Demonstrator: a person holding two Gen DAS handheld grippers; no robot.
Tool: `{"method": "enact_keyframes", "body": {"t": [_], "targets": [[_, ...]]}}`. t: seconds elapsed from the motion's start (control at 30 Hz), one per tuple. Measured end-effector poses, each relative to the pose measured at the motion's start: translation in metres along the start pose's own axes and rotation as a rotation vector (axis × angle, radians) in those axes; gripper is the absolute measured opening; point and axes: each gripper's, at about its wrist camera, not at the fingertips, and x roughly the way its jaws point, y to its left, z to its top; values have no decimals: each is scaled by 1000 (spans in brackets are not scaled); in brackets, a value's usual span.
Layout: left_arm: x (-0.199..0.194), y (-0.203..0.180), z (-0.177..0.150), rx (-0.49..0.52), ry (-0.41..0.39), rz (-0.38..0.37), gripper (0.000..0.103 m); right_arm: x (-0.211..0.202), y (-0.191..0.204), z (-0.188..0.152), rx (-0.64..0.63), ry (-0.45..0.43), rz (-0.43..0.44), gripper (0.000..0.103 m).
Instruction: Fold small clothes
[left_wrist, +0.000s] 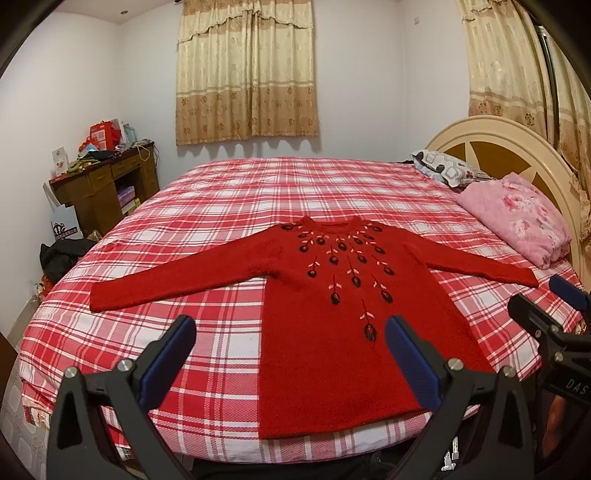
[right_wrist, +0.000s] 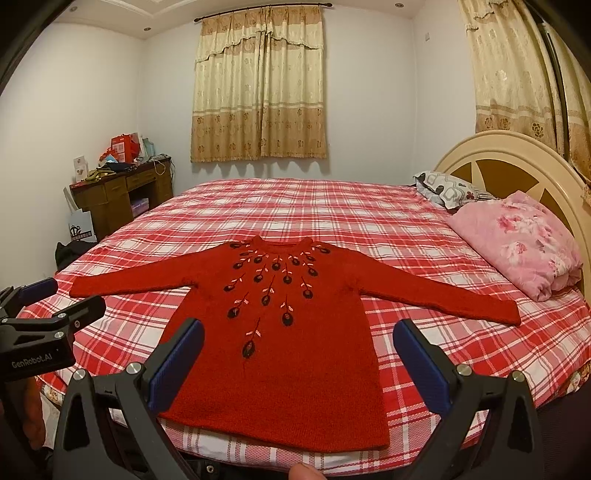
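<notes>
A small red knitted sweater (left_wrist: 332, 350) with dark embroidered flowers lies flat, front up, on the bed, both sleeves spread out, hem nearest me. It also shows in the right wrist view (right_wrist: 280, 369). My left gripper (left_wrist: 290, 354) is open and empty, held above the hem's left side. My right gripper (right_wrist: 297, 354) is open and empty, held above the hem. The right gripper shows at the right edge of the left wrist view (left_wrist: 546, 302). The left gripper shows at the left edge of the right wrist view (right_wrist: 59, 299).
The bed has a red and white plaid sheet (left_wrist: 258, 199). A pink folded quilt (left_wrist: 517, 218) and a patterned pillow (left_wrist: 443, 168) lie by the cream headboard (left_wrist: 517, 147) at right. A cluttered wooden desk (left_wrist: 103, 184) stands at far left.
</notes>
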Motion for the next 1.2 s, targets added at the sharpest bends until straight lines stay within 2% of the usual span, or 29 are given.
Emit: {"method": "enact_keyframes", "body": {"t": [1.2], "targets": [[1,-2,0,1,6,0,103,4,2,-4,-3,13,0,102]]}}
